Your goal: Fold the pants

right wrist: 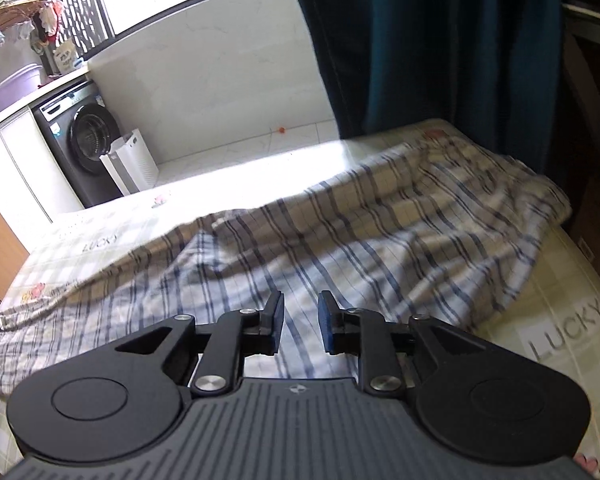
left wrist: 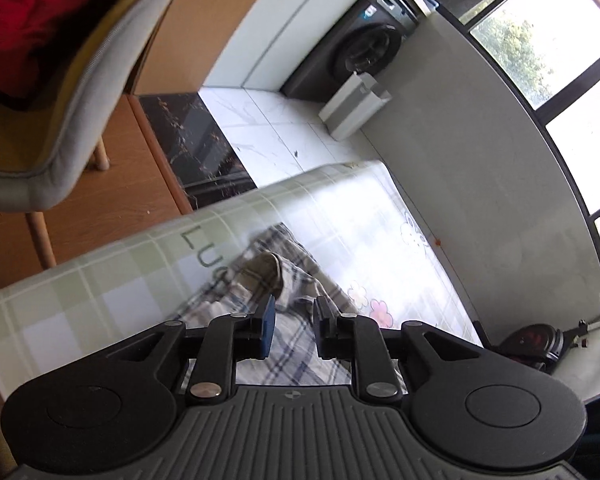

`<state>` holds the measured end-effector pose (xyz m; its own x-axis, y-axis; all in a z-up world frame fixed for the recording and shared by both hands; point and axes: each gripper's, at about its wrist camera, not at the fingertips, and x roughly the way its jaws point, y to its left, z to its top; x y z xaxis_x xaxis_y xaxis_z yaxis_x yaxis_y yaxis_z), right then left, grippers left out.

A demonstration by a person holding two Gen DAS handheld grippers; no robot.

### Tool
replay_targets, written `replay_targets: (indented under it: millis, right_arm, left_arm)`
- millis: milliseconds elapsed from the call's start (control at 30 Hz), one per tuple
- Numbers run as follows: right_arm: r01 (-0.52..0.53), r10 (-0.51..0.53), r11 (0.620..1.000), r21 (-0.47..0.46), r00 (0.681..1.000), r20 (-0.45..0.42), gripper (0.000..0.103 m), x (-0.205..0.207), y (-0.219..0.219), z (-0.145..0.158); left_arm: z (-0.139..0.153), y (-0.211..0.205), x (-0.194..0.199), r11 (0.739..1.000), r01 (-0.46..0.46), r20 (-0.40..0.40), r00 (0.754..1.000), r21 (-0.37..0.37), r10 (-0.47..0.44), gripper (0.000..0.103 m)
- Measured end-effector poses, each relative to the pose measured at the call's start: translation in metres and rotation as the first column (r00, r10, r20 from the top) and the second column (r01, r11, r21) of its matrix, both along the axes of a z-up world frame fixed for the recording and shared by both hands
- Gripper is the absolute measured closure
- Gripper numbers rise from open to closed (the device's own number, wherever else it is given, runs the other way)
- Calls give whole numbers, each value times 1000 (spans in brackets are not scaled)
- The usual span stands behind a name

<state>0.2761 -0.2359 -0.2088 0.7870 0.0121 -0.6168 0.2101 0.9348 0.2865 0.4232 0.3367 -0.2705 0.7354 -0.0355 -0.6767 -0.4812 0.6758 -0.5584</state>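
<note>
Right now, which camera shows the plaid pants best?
The right wrist view: the plaid pants stretch across the mattress nearly end to end. The left wrist view catches only one rumpled end, partly hidden behind the fingers.

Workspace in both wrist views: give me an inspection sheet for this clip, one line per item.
Surface: table under a checked cloth printed LUCKY, partly washed out by sunlight.
Job's things: plaid pants spread lengthwise, rumpled, not neatly folded.
Clutter: nothing seen on the table.
Grippers: left tongs and right tongs both slightly open, nothing between the pads, above the fabric.
Cables: nothing seen.
Surroundings: washing machine, white bin, dark curtain, chair, windows.
</note>
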Motion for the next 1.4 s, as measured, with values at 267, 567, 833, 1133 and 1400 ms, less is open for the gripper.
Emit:
replay_targets:
  millis: [267, 567, 833, 1133, 1400]
  right_arm:
    - [-59, 59, 998, 9, 998, 13, 81, 36, 23, -5]
    - [-46, 46, 999, 24, 999, -14, 81, 38, 18, -17]
    - [-26, 27, 999, 28, 999, -30, 81, 36, 11, -22]
    - [-28, 29, 999, 17, 999, -45, 81, 39, 10, -26]
    - [-39, 39, 999, 8, 997, -59, 81, 48, 13, -31]
  left_arm:
    - [-9, -2, 37, 999, -11, -77, 997, 45, 14, 82]
    - [-12, 1, 43, 996, -1, -133, 991, 94, 13, 81]
    - [-15, -6, 53, 995, 32, -135, 991, 93, -19, 85]
    - [-11, 14, 57, 996, -76, -85, 993, 40, 79, 101]
    - [-5, 34, 58, 983, -182, -38, 983, 16, 182, 100]
